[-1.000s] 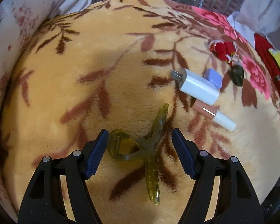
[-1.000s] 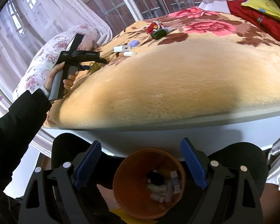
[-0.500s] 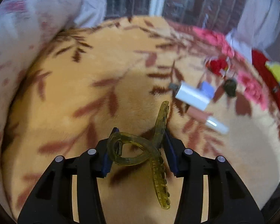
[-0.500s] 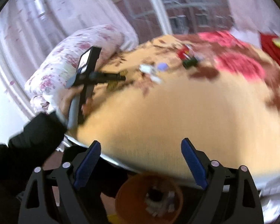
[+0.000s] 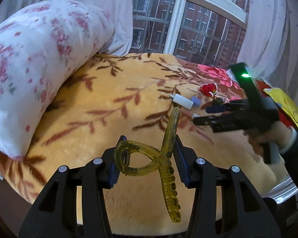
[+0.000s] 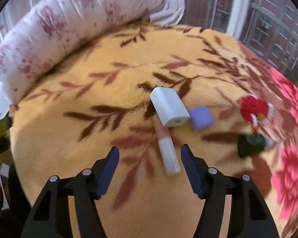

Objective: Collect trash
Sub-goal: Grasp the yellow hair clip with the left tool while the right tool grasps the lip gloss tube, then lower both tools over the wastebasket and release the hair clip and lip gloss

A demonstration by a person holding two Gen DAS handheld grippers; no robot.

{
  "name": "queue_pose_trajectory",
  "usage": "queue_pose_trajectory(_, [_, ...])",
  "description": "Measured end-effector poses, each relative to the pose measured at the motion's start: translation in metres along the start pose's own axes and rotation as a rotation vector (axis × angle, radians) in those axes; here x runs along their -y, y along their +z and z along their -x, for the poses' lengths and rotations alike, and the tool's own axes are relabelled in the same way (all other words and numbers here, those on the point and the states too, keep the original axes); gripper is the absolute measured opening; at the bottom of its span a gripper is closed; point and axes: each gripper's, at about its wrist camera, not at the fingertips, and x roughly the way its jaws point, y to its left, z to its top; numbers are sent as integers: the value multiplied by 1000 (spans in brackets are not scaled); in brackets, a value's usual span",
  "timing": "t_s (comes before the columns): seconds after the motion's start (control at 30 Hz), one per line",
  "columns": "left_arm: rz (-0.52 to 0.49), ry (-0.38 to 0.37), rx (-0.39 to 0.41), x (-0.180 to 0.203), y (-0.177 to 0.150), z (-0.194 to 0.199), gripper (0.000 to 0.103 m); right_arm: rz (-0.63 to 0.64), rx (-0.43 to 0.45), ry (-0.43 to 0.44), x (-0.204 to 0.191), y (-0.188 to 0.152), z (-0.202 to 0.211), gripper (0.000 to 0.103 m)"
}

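Observation:
My left gripper is shut on a translucent yellow hair claw clip and holds it clear of the tan leaf-pattern blanket. My right gripper hangs over the blanket with its jaws closing. A pink-and-white tube lies between its fingers, close to the right pad, and neither pad presses on it. Just beyond the tube lie a white charger block and a small lilac cube. In the left wrist view the right gripper points at these same items.
A floral pillow lies along the blanket's left side. A red ornament and a dark green cap lie to the right of the cube. A yellow bag sits at the far right, and a window is behind.
The left gripper shut on the clip and lifted it off the blanket. The right gripper swung from above an orange bin to over the items on the blanket, and its jaws narrowed.

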Motion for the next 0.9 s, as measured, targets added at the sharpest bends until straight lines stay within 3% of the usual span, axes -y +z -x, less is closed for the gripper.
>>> queue_pose_trajectory(0.13, [18, 0, -6, -7, -5, -4, 46, 50, -96, -37, 5, 9, -27, 60])
queue_pose_trajectory(0.3, [28, -27, -42, -5, -12, -14, 46, -8, -177, 39, 22, 17, -51, 58])
queue_pose_trajectory(0.33, [31, -29, -48, -3, -13, -15, 46, -4, -178, 32, 21, 16, -50, 53])
queue_pose_trajectory(0.37, [33, -33, -51, -1, -14, -15, 46, -6, -172, 23, 18, 15, -47, 46])
queue_pose_trajectory(0.43, [26, -32, -54, 3, -16, -14, 46, -27, -155, 0, 13, 11, -39, 17])
queue_pose_trajectory(0.6, [1, -18, -72, 11, -23, -6, 46, -134, -117, 3, 6, -19, -10, 17])
queue_pose_trajectory(0.8, [-13, -57, -100, 27, -36, 6, 46, -364, 24, 191, 9, -83, 55, 17])
queue_pose_trajectory(0.9, [-7, -73, -122, 36, -44, 10, 46, -468, 107, 222, 0, -123, 86, 17])
